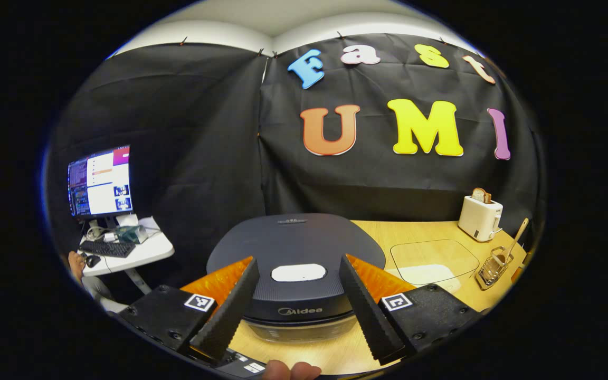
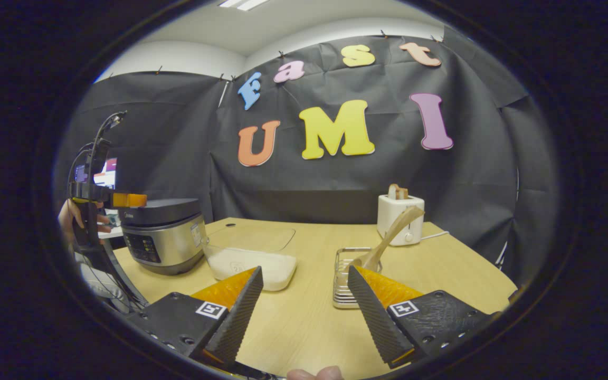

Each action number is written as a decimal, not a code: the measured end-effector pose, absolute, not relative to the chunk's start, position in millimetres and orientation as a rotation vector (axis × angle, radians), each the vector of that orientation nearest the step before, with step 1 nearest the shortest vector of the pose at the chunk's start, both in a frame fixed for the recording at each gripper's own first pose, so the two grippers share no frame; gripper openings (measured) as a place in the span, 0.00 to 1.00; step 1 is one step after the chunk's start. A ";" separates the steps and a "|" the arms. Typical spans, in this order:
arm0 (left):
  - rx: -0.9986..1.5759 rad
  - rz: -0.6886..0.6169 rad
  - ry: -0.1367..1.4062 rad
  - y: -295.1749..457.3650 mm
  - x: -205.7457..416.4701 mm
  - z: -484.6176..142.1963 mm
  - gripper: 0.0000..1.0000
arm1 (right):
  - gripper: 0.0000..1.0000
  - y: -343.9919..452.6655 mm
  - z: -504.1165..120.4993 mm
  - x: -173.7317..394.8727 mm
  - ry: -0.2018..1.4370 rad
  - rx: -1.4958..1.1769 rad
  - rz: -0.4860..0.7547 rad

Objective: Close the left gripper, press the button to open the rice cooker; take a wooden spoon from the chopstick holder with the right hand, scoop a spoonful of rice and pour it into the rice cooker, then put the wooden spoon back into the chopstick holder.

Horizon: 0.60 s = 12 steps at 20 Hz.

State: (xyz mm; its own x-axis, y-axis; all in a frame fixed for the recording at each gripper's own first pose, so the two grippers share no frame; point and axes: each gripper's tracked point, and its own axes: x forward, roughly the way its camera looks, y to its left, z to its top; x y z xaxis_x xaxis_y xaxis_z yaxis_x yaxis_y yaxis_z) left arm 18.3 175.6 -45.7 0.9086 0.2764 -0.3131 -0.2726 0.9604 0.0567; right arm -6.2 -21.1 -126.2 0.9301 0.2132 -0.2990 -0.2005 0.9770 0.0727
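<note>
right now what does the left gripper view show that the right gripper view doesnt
Left gripper view alone: the white button on top of the rice cooker's lid, seen between the open jaws of the left gripper, and a side desk with a keyboard.
Right gripper view alone: the cooker's front control panel, and rice in the clear container.
Both: the rice cooker, toaster, chopstick holder with wooden spoon, and monitor.

Dark rice cooker, silver sides, lid shut, left on table. White button on lid. Clear box of white rice just right of it. Wooden spoon leaning in wire chopstick holder, farther right.
</note>
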 end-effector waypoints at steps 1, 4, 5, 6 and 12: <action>0.002 0.281 0.314 174.8 15.9 -46.8 0.98 | 0.96 -20.1 -125.2 -7.6 0.308 0.047 0.216; 0.013 0.267 0.293 174.0 11.8 -46.4 0.98 | 0.92 -20.6 -125.6 -2.9 0.299 0.046 0.207; 0.015 0.264 0.292 174.3 11.3 -48.0 0.98 | 0.92 -18.6 -126.6 -1.5 0.300 0.047 0.210; 0.015 0.264 0.292 174.0 11.4 -50.8 0.98 | 0.96 -15.2 -129.9 -1.1 0.306 0.047 0.217; 0.021 0.226 0.256 170.8 11.7 -49.5 1.00 | 0.92 -5.8 -131.0 -3.4 0.313 0.039 0.236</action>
